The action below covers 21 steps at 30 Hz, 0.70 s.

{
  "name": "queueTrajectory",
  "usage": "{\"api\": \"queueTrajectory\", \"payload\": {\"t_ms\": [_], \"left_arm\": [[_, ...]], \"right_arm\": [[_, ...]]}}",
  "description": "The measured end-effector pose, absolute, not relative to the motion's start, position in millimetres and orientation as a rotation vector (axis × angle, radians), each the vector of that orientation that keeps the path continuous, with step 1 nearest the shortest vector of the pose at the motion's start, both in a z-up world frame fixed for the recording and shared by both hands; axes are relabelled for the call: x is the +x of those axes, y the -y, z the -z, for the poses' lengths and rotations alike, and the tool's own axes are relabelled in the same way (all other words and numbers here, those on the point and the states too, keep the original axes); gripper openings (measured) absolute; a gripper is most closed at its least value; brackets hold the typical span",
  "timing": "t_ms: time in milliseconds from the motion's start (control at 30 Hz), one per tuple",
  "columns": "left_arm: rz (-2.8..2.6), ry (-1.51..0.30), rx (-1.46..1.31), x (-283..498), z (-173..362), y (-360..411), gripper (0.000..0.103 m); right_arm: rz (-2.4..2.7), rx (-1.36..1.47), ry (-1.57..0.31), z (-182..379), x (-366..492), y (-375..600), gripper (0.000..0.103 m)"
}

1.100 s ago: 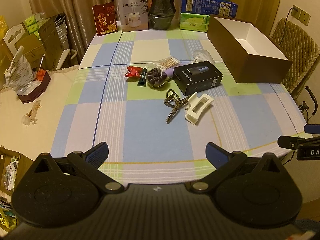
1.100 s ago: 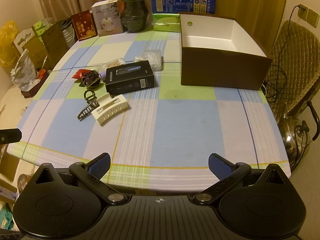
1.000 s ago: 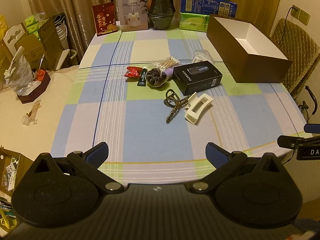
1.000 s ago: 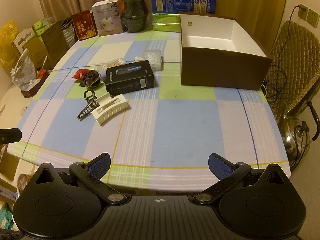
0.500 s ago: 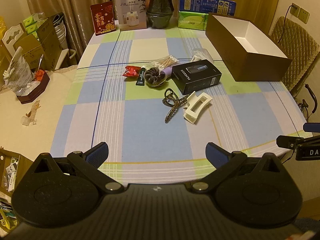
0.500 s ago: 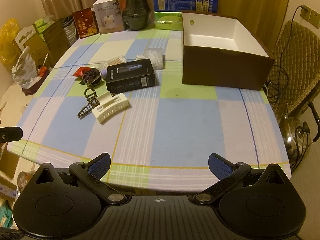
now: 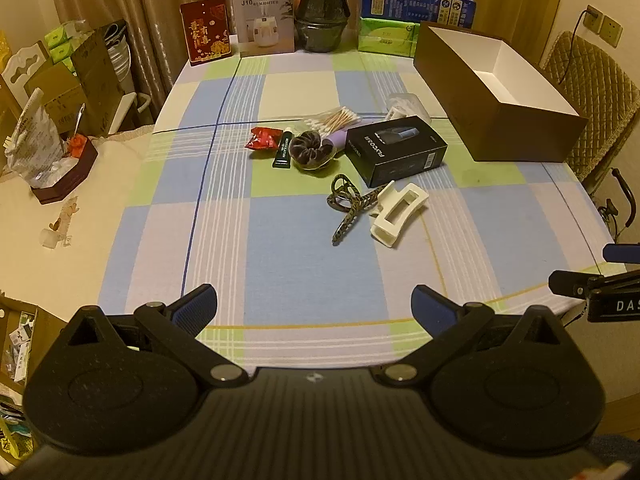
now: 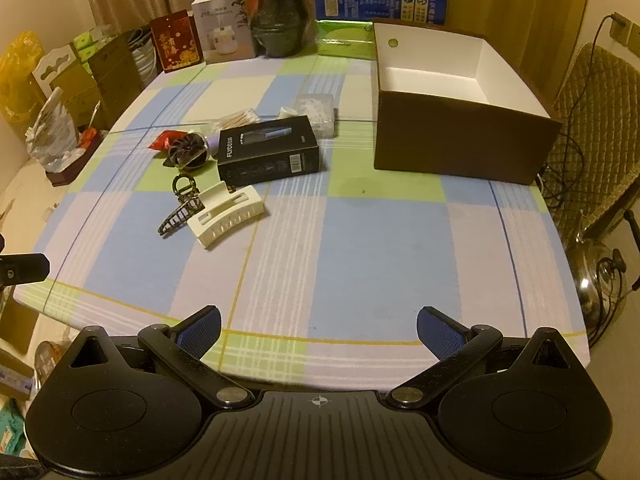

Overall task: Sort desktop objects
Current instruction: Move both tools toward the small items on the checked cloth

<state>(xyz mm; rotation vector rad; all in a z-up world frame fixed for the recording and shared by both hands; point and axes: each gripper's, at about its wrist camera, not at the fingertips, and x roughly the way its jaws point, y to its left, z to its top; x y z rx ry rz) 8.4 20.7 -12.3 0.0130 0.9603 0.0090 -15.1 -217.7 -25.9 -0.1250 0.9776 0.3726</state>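
A cluster of small objects lies mid-table: a black product box (image 7: 395, 150) (image 8: 269, 155), a cream hair claw (image 7: 398, 213) (image 8: 227, 215), a patterned dark hair clip (image 7: 349, 204) (image 8: 181, 206), a dark scrunchie (image 7: 309, 149) (image 8: 186, 150), a green tube (image 7: 283, 152), a red packet (image 7: 263, 138), and cotton swabs (image 7: 333, 117). An open brown box (image 7: 496, 92) (image 8: 452, 108) with a white inside stands at the right. My left gripper (image 7: 314, 306) and right gripper (image 8: 318, 326) both hover open over the near table edge, well short of the objects, with nothing between their fingers.
Along the far edge stand a red card (image 7: 206, 36), a white humidifier box (image 7: 264, 16), a dark vase (image 7: 322, 6) and stacked blue and green boxes (image 7: 416, 8). A padded chair (image 8: 592, 128) is at the right; a side table with clutter (image 7: 52, 160) is at the left.
Both grippers have edged slightly forward and up toward the table; the objects sit a little lower in each view. Nothing on the table has moved.
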Motion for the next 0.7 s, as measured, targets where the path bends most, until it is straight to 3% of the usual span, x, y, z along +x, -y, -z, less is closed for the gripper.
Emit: {"api": "queueTrajectory", "payload": {"t_ms": [700], "left_arm": [[-0.001, -0.995, 0.008, 34.5, 28.2, -30.6, 0.102]], "right_arm": [[-0.43, -0.135, -0.958, 35.9, 4.3, 191.5, 0.101]]}}
